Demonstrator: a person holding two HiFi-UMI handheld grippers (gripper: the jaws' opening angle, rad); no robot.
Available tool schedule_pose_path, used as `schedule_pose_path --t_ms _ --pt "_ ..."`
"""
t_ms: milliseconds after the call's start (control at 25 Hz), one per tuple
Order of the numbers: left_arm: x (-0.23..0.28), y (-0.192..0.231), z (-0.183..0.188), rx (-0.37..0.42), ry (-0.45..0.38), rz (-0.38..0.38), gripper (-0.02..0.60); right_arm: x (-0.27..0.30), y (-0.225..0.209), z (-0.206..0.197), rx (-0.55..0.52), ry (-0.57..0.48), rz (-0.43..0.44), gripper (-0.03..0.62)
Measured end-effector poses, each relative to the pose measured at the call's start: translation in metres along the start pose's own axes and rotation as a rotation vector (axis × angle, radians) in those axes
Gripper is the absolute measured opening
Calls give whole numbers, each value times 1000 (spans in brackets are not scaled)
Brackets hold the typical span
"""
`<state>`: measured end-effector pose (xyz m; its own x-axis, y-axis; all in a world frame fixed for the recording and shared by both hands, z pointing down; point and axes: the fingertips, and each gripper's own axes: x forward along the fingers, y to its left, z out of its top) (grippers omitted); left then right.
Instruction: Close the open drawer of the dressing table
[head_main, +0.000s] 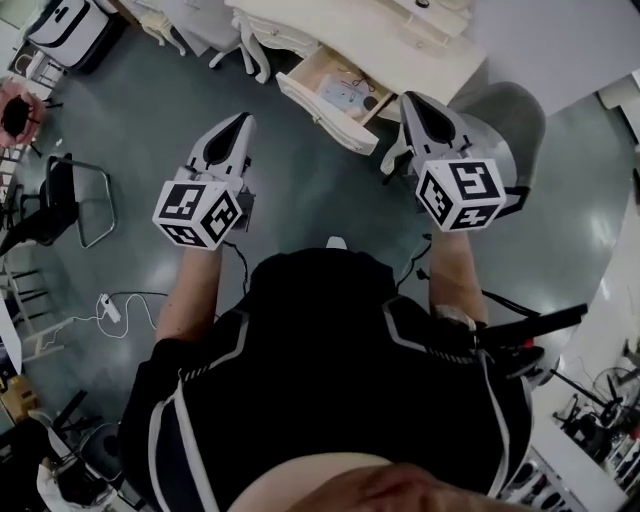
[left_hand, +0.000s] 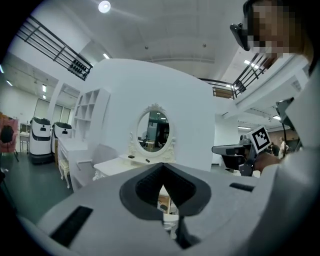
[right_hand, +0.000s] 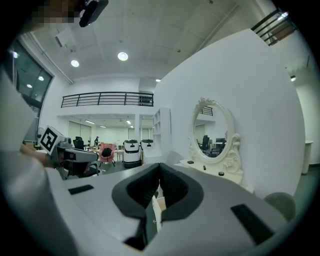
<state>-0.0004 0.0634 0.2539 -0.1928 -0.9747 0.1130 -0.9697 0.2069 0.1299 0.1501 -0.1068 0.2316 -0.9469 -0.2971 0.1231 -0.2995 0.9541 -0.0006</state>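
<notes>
**Q:** Reading from left to right, how far along is the task?

**A:** It has barely begun. Left of centre in the head view, the left claw (head_main: 243, 122) has its jaws closed together and holds nothing. It points toward the upper middle of the frame, where the drawer (head_main: 335, 98) stands pulled well out of the table (head_main: 400, 50). Right of centre, the right claw (head_main: 408, 102) is likewise fully closed and empty, and its tip lies near the right-hand end of the drawer front. Neither claw appears to touch the drawer. In each gripper view the drawer shows only beyond the closed jaws. The whole closing push therefore remains to be done.

**Q:** How does the drawer lie?

**A:** Its open top faces upward, and a few small items (head_main: 345, 95) show inside, too small to identify. Its pale front panel faces the lower left of the frame, toward the person. The long axis of that panel runs diagonally from upper left to lower right, parallel to the table's edge. As a judgement, the drawer would close along a line square to the panel, toward the upper right and into the table.
</notes>
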Motion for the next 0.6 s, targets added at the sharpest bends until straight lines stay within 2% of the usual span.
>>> schedule_pose_path --t_ms 200,360,600 --pt "42 8 -11 20 64 -25 0 18 -31 -12 15 19 -25 5" --pt "73 26 -15 50 74 -44 0 32 -47 -14 21 21 -65 5" --pt "121 64 -19 49 81 -150 0 70 -57 -11 -10 43 -162 5"
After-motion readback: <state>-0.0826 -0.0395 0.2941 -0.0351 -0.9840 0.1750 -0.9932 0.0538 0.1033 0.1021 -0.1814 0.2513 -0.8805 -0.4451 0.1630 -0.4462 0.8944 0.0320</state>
